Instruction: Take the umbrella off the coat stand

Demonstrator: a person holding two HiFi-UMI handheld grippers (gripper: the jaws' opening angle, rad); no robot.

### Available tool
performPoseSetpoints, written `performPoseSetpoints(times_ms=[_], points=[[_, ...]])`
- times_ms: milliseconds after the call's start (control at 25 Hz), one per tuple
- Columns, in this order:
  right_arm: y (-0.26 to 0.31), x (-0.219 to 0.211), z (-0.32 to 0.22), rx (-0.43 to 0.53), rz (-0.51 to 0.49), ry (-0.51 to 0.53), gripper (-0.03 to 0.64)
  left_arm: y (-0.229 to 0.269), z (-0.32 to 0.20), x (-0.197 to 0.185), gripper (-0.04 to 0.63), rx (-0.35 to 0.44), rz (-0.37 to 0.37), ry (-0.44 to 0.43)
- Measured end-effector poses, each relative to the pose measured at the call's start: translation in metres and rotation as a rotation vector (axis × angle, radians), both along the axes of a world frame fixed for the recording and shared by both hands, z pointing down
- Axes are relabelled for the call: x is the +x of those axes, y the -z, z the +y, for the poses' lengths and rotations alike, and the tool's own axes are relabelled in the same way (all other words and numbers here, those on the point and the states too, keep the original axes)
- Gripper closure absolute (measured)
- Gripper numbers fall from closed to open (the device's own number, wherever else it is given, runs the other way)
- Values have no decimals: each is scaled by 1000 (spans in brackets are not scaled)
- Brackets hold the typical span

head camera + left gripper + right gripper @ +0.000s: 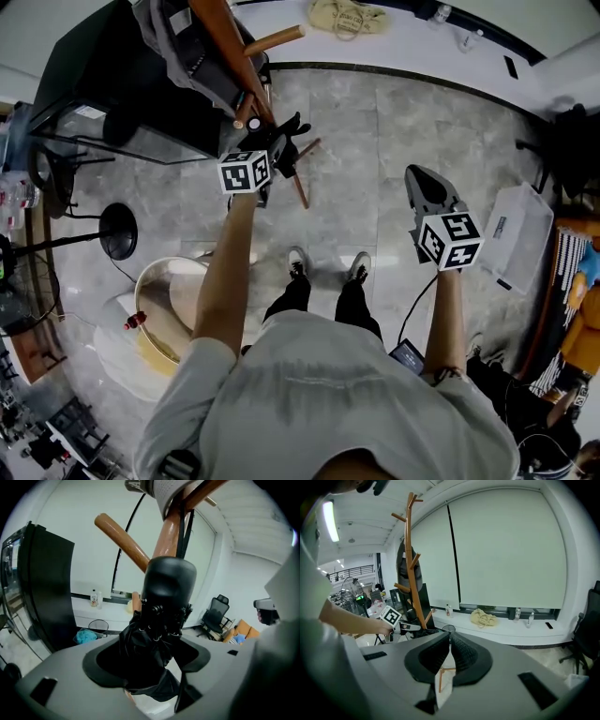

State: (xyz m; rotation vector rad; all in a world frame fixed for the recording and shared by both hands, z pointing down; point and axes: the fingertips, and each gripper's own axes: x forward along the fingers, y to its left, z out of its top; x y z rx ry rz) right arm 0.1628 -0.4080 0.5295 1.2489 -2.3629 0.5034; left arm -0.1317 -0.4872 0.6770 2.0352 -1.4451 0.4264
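Note:
A folded black umbrella (159, 634) hangs against the wooden coat stand (168, 536); its rounded black end (168, 583) points up toward a peg. My left gripper (152, 644) holds its jaws wide around the bunched fabric, which fills the gap and presses on both pads. In the head view the left gripper (272, 150) is at the stand's lower pegs (248, 103), on the umbrella (286, 136). The right gripper (427, 183) hangs over the bare floor to the right, shut and with nothing in it (450, 641). From there the stand (411, 564) rises at the left.
A grey garment (173, 37) hangs on the stand above a black cabinet (122, 75). A round tub (169, 309) and a round-based pole (117, 230) stand at the left. A white box (520, 234) sits at the right, and a beige bag (352, 17) lies on the windowsill.

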Motion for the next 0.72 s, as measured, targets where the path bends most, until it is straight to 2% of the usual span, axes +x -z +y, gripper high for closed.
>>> performPoseSetpoints(times_ms=[200, 480, 720], points=[[12, 12, -3, 34, -26, -36, 594, 9, 6, -1, 321, 31, -11, 27], [46, 3, 0, 99, -59, 64, 595, 63, 20, 0, 339, 95, -57, 33], [87, -14, 1, 197, -74, 121, 595, 112, 51, -3, 348, 106, -86, 61]])
